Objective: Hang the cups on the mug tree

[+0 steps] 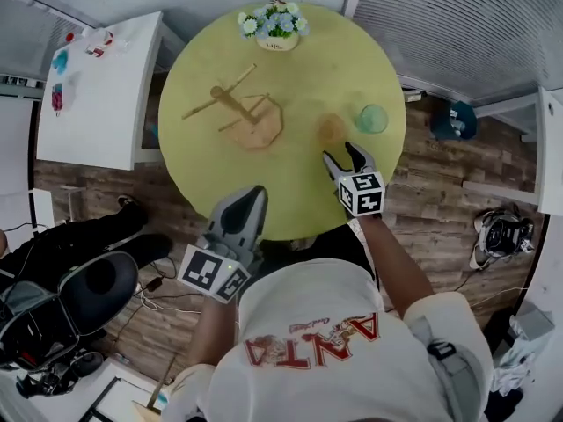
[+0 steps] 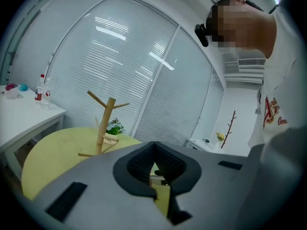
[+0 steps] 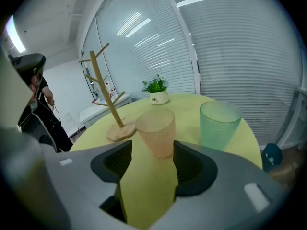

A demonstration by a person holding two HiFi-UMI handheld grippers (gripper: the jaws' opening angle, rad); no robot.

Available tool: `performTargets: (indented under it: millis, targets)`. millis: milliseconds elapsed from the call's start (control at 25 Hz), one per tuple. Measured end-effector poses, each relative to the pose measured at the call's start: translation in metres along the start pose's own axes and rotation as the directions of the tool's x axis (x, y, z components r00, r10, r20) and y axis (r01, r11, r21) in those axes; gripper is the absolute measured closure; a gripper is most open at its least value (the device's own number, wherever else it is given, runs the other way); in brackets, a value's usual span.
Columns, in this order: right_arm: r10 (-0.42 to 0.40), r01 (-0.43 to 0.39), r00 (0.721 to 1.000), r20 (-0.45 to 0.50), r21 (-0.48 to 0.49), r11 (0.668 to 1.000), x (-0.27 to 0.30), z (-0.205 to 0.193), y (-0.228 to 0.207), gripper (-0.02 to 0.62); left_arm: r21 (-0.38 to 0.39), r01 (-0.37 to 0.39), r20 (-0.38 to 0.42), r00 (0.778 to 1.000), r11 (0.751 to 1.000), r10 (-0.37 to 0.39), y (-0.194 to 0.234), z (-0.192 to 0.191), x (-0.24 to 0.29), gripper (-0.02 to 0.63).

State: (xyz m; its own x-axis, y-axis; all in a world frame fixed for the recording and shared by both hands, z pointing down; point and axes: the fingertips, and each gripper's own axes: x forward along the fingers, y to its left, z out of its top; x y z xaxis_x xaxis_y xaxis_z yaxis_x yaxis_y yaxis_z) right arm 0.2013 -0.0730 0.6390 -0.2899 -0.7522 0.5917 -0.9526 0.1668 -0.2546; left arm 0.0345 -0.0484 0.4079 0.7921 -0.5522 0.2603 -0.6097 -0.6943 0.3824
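Note:
The wooden mug tree (image 1: 237, 108) stands on the round yellow-green table (image 1: 202, 174) with bare pegs. A translucent orange cup (image 1: 331, 128) and a green cup (image 1: 372, 119) stand upright to its right. My right gripper (image 1: 345, 158) is open just short of the orange cup (image 3: 156, 131), jaws apart and nothing between them; the green cup (image 3: 218, 123) is to the right of it. My left gripper (image 1: 255, 192) is shut and empty at the table's near edge, pointing toward the mug tree (image 2: 103, 123).
A small potted plant (image 1: 274, 25) sits at the table's far edge. A white side table (image 1: 97, 95) with bottles stands to the left. A dark office chair (image 1: 79, 297) is on the floor at the near left.

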Motion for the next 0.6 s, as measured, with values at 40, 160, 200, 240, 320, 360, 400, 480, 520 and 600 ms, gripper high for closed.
performTargets:
  millis: [40,160,200,240,320,360,400,480,520,600]
  targets:
    - [-0.002,0.001,1.0,-0.02,-0.012,1.0,0.008,-0.004,-0.001,0.353,-0.005,-0.01,-0.003,1.0,1.0,0.01,0.0,-0.002,0.0,0.597]
    - [-0.03,0.025,0.997,-0.075,-0.074,0.997,0.026,-0.014,-0.007,0.339,-0.022,-0.037,-0.009,0.999,0.999,0.037,0.004,-0.007,-0.001,0.597]
    - [-0.041,0.033,0.995,-0.088,-0.09,0.995,0.031,-0.015,-0.009,0.337,-0.027,-0.046,-0.011,0.999,0.999,0.046,0.006,-0.008,-0.002,0.597]
    - [-0.051,0.041,0.994,-0.096,-0.103,0.994,0.036,-0.015,-0.011,0.337,-0.031,-0.054,-0.012,0.998,0.998,0.054,0.008,-0.01,-0.003,0.597]
    - [-0.065,0.052,0.992,-0.104,-0.121,0.991,0.045,-0.015,-0.014,0.337,-0.039,-0.07,-0.014,0.997,0.997,0.07,0.013,-0.014,-0.006,0.597]
    - [-0.067,0.054,0.992,-0.108,-0.125,0.991,0.049,-0.015,-0.015,0.337,-0.044,-0.078,-0.016,0.997,0.996,0.077,0.016,-0.015,-0.008,0.597]
    - [-0.068,0.054,0.991,-0.113,-0.127,0.99,0.053,-0.015,-0.015,0.336,-0.048,-0.085,-0.018,0.996,0.995,0.084,0.018,-0.017,-0.009,0.597]
    - [-0.075,0.06,0.99,-0.12,-0.13,0.99,0.059,-0.016,-0.015,0.333,-0.053,-0.096,-0.023,0.995,0.994,0.095,0.021,-0.019,-0.011,0.597]
    - [-0.082,0.066,0.989,-0.122,-0.133,0.989,0.062,-0.016,-0.015,0.331,-0.054,-0.099,-0.024,0.995,0.994,0.097,0.023,-0.019,-0.012,0.597]
    - [-0.095,0.078,0.988,-0.125,-0.135,0.988,0.068,-0.015,-0.017,0.321,-0.057,-0.101,-0.025,0.995,0.993,0.1,0.026,-0.019,-0.013,0.597]
